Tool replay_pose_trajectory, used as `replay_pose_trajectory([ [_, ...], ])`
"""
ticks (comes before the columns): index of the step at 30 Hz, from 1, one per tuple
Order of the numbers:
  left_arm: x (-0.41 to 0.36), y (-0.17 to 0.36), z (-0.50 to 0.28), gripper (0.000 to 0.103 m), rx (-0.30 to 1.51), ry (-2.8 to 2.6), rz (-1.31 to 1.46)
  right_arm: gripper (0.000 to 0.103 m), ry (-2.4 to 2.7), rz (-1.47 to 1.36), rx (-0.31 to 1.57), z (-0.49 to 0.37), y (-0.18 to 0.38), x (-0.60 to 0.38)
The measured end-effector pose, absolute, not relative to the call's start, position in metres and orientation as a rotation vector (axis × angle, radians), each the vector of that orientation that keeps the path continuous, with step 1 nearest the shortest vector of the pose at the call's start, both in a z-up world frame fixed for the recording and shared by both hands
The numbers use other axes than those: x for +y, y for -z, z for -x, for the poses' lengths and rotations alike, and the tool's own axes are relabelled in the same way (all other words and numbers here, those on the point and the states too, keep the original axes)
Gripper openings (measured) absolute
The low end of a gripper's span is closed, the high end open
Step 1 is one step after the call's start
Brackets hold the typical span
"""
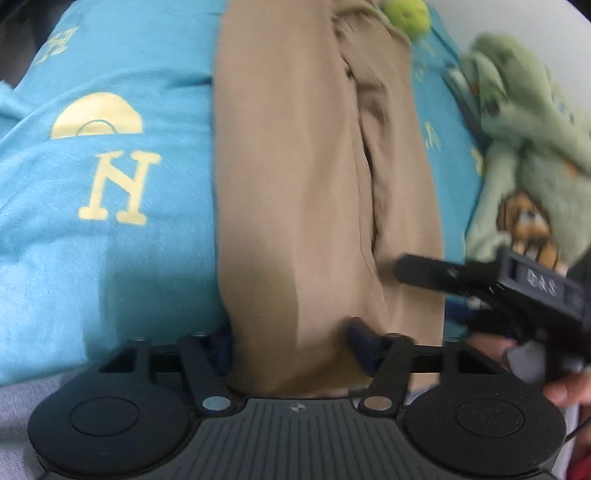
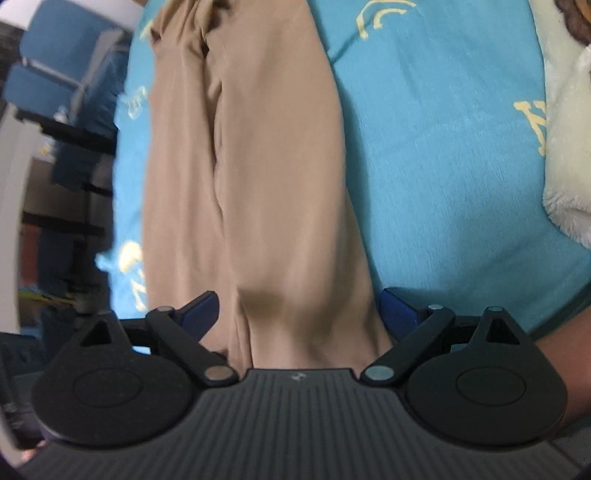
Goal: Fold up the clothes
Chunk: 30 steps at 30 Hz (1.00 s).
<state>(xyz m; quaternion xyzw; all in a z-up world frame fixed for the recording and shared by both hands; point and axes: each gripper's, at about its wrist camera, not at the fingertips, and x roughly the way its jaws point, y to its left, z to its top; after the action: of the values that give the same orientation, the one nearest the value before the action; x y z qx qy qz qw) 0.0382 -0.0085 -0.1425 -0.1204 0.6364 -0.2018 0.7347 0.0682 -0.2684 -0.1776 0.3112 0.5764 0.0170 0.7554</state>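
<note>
The tan trousers (image 1: 295, 184) lie lengthwise on the blue blanket (image 1: 110, 229) of the bed, already doubled leg over leg into one long strip, with the gathered waist end at the far side. So the first fold looks done; what is left, I judge, is to bring the near end over toward the waist, once or twice, to make a compact stack.

The near end runs up between the fingers of both tools. The left hand-held gripper (image 1: 291, 341) has its jaws spread wide on either side of the fabric, and the right hand-held gripper (image 2: 295, 314) is likewise spread, cloth passing between the blue pads (image 2: 201, 312) without being pinched; the frames are blurred, so a light contact on one pad cannot be ruled out.

In the left wrist view the right tool sits just beside the strip's right edge. A green plush blanket with a cartoon print (image 1: 528, 147) is heaped near that edge, and a yellow-green ball (image 1: 406, 16) sits at the waist end, touching or nearly so. Both crowd the landing zone for the next fold. A cream fleece (image 2: 565, 184) lies well apart.
</note>
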Motion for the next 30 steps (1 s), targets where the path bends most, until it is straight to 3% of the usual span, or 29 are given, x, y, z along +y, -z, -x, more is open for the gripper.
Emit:
replay_pose_trajectory([
  [2,-0.009,0.144,-0.034,0.019,1.395,0.43,0.233,0.089,-0.038,-0.62,1.288,-0.066,0.177,-0.259],
  [3,-0.007,0.141,-0.032,0.015,1.384,0.427,0.227,0.082,-0.037,-0.584,1.296,-0.064,0.175,-0.256],
  [4,-0.003,0.133,-0.028,0.014,1.362,0.428,0.236,0.079,-0.041,-0.552,1.308,-0.063,0.174,-0.252],
  [6,0.005,0.118,-0.02,0.01,1.316,0.431,0.254,0.054,-0.066,-0.471,1.334,-0.058,0.171,-0.24],
  [7,0.009,0.111,-0.016,0.01,1.294,0.432,0.262,0.048,-0.085,-0.42,1.346,-0.055,0.169,-0.233],
  [9,0.018,0.096,-0.008,0.009,1.248,0.434,0.279,0.028,-0.118,-0.304,1.324,-0.048,0.161,-0.218],
  [12,0.03,0.073,0.004,0.009,1.18,0.437,0.305,0.013,-0.114,-0.259,1.256,-0.038,0.144,-0.212],
  [22,0.052,-0.016,0.031,0.008,0.933,0.483,0.421,0.01,-0.173,-0.493,0.893,0.018,0.038,-0.251],
  [30,0.054,-0.062,0.145,0.008,0.768,0.539,0.492,0.01,-0.247,-0.583,0.708,0.12,-0.004,-0.264],
])
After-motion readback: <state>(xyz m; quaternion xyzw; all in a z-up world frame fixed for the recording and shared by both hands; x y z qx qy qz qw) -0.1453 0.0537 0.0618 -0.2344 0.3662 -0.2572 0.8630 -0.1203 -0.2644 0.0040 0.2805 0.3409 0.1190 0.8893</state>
